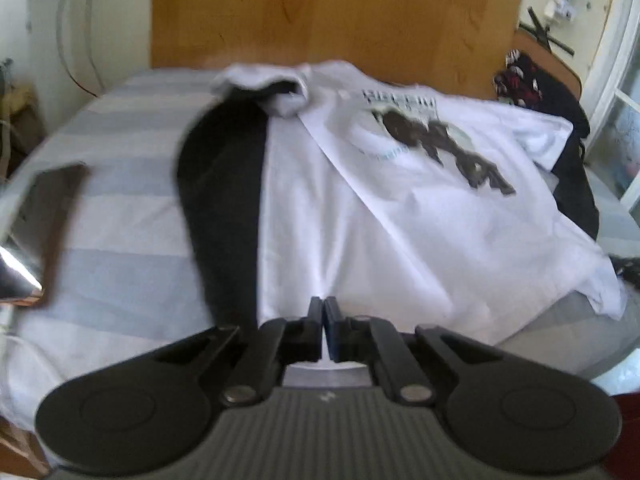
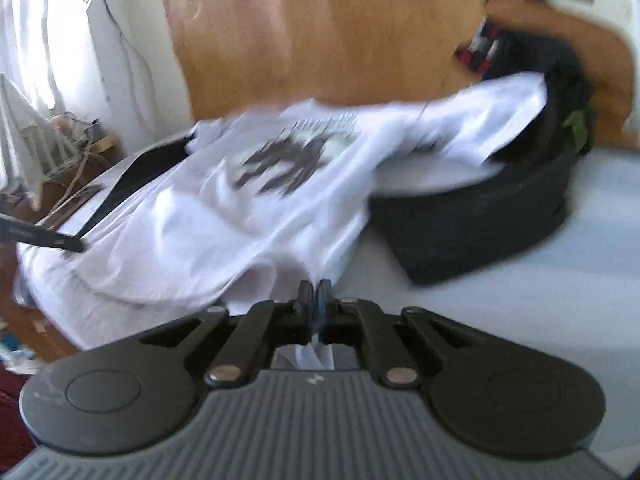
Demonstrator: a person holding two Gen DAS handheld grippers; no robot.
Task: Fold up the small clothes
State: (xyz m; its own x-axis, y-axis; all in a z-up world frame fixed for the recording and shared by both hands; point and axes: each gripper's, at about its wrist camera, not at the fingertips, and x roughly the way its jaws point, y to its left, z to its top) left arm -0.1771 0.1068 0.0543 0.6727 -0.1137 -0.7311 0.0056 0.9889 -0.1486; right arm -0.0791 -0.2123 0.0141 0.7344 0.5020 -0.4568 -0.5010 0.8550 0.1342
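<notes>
A white shirt (image 1: 400,216) lies spread on a striped bed (image 1: 120,208), its landmark for all else. Left of it runs a black strap (image 1: 220,200); further left, a dark flat thing (image 1: 48,216), blurred. Behind stands a wooden headboard (image 1: 320,12). Right of the shirt sits a black bag (image 2: 480,216). The chest print's lettering is unreadable. The left gripper (image 1: 323,312) pinches the shirt's near hem; the right gripper (image 2: 314,300) pinches white cloth too.
</notes>
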